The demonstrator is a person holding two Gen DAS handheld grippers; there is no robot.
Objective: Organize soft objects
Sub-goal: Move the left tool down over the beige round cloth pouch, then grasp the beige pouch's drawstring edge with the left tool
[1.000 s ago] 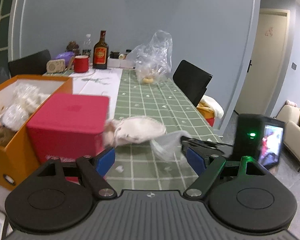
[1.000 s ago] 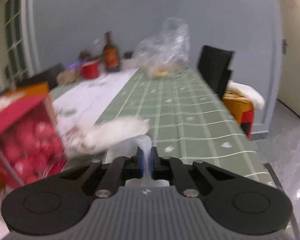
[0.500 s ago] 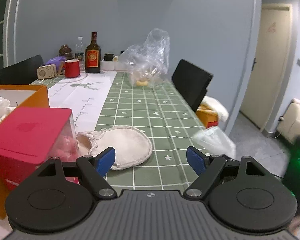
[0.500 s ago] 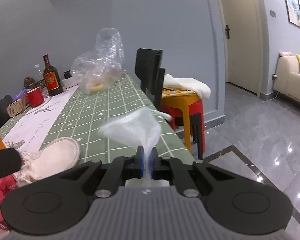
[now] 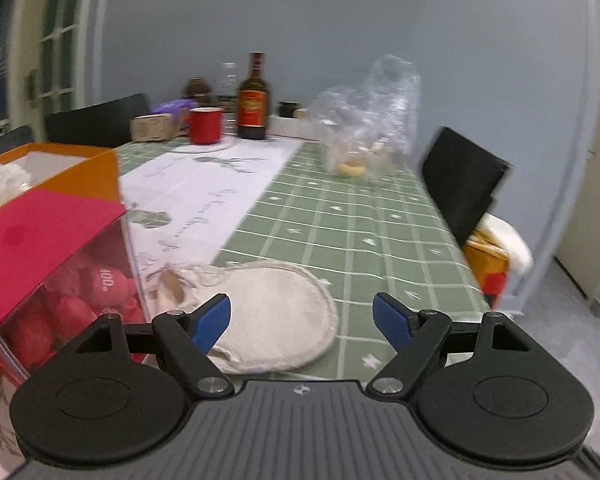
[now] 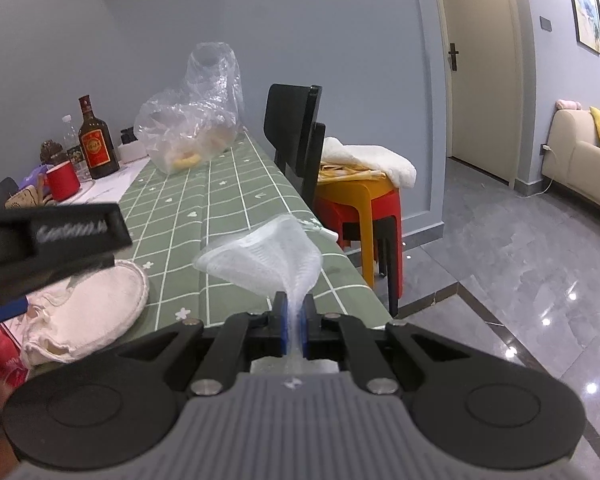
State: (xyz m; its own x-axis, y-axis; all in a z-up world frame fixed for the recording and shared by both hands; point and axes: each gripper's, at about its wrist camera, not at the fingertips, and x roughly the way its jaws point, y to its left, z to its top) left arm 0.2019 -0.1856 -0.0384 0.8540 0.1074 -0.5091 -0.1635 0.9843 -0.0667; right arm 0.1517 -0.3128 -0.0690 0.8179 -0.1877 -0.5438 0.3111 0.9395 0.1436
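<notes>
A cream cloth pouch (image 5: 276,316) lies flat on the green checked tablecloth (image 5: 339,224), just right of a red box (image 5: 48,240) whose clear front shows red plush pieces. My left gripper (image 5: 301,320) hovers open over the pouch's near edge, its blue pads apart with nothing between them. In the right wrist view, my right gripper (image 6: 294,320) is shut on a thin clear wrapper (image 6: 264,260) that fans out ahead of it, above the table's right edge. The pouch (image 6: 88,312) lies to the left there, under one of the left gripper's black fingers (image 6: 48,236).
An orange box (image 5: 80,168) with white soft things stands behind the red box. At the far end are a brown bottle (image 5: 252,98), a red mug (image 5: 205,125) and a crumpled clear bag (image 5: 369,120). A black chair (image 6: 296,132) and stacked stools (image 6: 359,204) line the right side.
The pouch, lifted and blurred a second ago, now lies flat on the table. The right gripper has pulled the wrapper away to the right. The left gripper has moved in over the pouch.
</notes>
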